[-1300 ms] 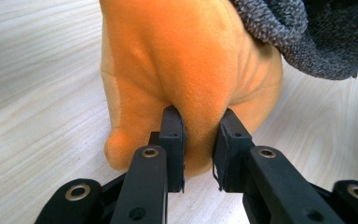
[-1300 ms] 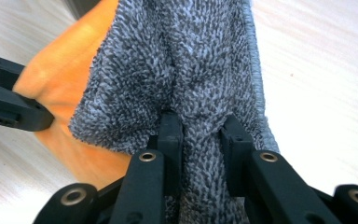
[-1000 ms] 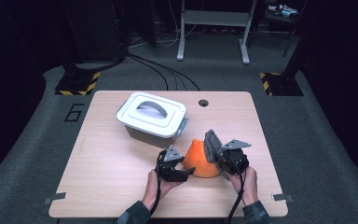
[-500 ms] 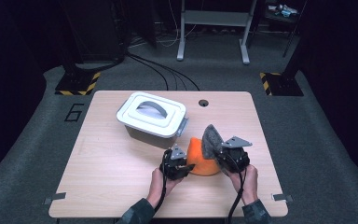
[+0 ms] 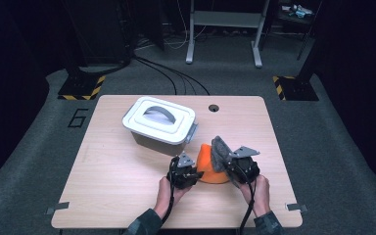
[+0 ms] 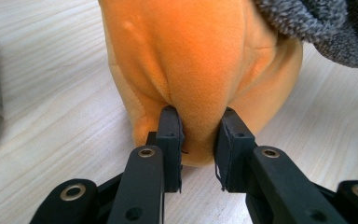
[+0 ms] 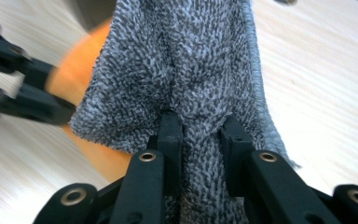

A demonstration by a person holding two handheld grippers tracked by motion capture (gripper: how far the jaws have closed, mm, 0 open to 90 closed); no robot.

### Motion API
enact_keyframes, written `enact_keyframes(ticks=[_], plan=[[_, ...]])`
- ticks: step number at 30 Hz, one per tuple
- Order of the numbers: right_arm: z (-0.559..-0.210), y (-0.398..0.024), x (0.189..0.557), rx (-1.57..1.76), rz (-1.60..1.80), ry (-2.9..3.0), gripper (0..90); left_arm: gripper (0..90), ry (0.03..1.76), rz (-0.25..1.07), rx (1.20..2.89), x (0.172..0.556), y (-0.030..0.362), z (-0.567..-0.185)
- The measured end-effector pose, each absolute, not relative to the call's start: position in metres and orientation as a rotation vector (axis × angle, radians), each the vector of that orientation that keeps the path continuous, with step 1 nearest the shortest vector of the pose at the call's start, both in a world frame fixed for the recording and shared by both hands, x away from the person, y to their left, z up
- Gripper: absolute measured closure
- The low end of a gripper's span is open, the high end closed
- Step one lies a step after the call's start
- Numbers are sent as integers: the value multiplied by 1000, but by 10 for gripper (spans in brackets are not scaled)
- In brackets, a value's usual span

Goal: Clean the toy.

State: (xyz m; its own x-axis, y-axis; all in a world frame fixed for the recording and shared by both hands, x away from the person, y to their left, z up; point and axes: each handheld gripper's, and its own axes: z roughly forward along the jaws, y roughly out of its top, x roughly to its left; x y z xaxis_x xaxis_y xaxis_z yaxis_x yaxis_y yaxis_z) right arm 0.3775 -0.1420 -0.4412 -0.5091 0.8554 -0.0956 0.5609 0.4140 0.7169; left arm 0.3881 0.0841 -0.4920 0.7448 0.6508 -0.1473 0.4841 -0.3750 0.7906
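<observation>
— Orange cloth sits just in front of the white box, right?
— Yes. The left gripper has just been closing and pinches it. The right gripper is pinching a grey cloth above the orange one.

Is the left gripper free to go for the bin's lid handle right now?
Probably not: the left gripper has just closed on the orange cloth. Path to the handle looks clear.

Two cloths, one lidded bin
</observation>
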Motion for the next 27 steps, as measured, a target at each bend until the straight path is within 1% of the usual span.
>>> enact_keyframes(ticks=[4, 8, 9, 10, 11, 12, 13, 15, 17, 18, 20, 22, 24, 26, 27], plan=[[-449, -154, 378, 1243, 860, 2211, 740, 733, 854, 235, 2049, 387, 82, -492], [-452, -155, 378, 1268, 867, 2208, 740, 720, 850, 253, 2055, 389, 82, -492], [-452, -155, 379, 1258, 869, 2208, 741, 695, 849, 263, 2068, 389, 82, -491], [-453, -154, 380, 1253, 872, 2204, 741, 643, 847, 273, 2068, 389, 82, -490], [-453, -154, 380, 1249, 869, 2211, 741, 579, 842, 316, 2084, 388, 82, -488], [-453, -154, 380, 1260, 865, 2206, 741, 465, 845, 346, 2087, 387, 81, -487], [-454, -154, 381, 1251, 871, 2206, 741, 417, 831, 382, 2102, 385, 79, -486], [-455, -155, 382, 1263, 879, 2200, 741, 394, 787, 418, 2134, 384, 74, -487], [-454, -157, 382, 1268, 884, 2207, 741, 472, 764, 430, 2127, 384, 71, -490], [-454, -157, 383, 1264, 883, 2204, 741, 544, 755, 419, 2131, 384, 71, -491], [-454, -156, 382, 1264, 888, 2203, 740, 661, 773, 395, 2114, 386, 71, -492], [-452, -156, 382, 1264, 897, 2187, 740, 732, 805, 357, 2095, 387, 74, -490], [-445, -155, 379, 1247, 900, 2177, 738, 788, 824, 330, 2084, 386, 78, -487], [-437, -154, 374, 1212, 899, 2154, 738, 801, 845, 290, 2066, 384, 79, -484], [-433, -153, 371, 1208, 898, 2147, 738, 804, 845, 290, 2066, 384, 79, -484]])
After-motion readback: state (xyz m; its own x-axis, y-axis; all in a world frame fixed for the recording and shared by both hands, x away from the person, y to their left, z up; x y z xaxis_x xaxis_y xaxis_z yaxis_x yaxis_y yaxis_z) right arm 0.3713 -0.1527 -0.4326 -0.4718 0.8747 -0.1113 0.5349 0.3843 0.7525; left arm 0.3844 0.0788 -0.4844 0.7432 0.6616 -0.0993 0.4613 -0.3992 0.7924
